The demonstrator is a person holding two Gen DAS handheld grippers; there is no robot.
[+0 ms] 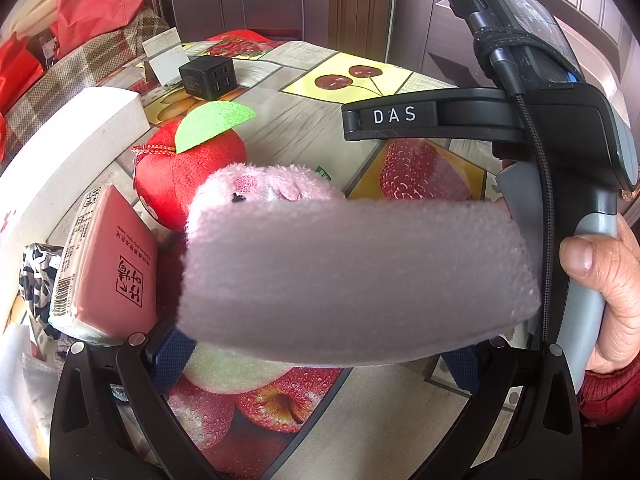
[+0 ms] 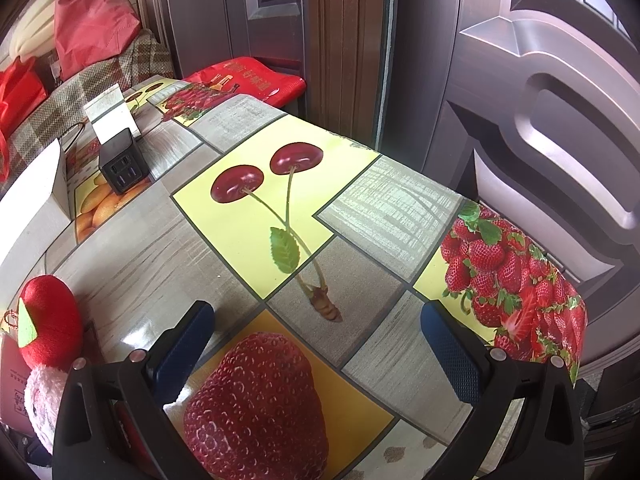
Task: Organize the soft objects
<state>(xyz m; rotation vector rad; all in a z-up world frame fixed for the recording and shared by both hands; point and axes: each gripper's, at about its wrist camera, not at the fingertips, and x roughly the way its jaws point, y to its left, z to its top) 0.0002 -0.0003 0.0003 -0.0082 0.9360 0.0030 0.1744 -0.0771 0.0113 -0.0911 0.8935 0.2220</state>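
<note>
- The left gripper (image 1: 320, 364) holds a pale foam pad (image 1: 356, 276) between its jaws; a pink plush toy (image 1: 264, 188) lies just beyond.
- The right gripper (image 2: 316, 344) is wide, nothing inside it, above the tablecloth (image 2: 384, 208).

There is one pink foam sheet (image 1: 356, 280). There is one pink fluffy toy (image 1: 272, 184) and one red apple toy (image 1: 180, 172) with one green leaf (image 1: 212, 122) on it. There is one pink tissue pack (image 1: 108, 264). There is one black-and-white spotted thing (image 1: 36, 276) near the table's left edge. There is one big white box (image 1: 68, 152) along that edge too. There is one black charger block (image 1: 208, 76) and one small white card (image 1: 166, 56), both toward the far left corner of the table (image 2: 384, 200). Past the table there are two red bags, one (image 2: 92, 28) and another (image 2: 248, 76).
</note>
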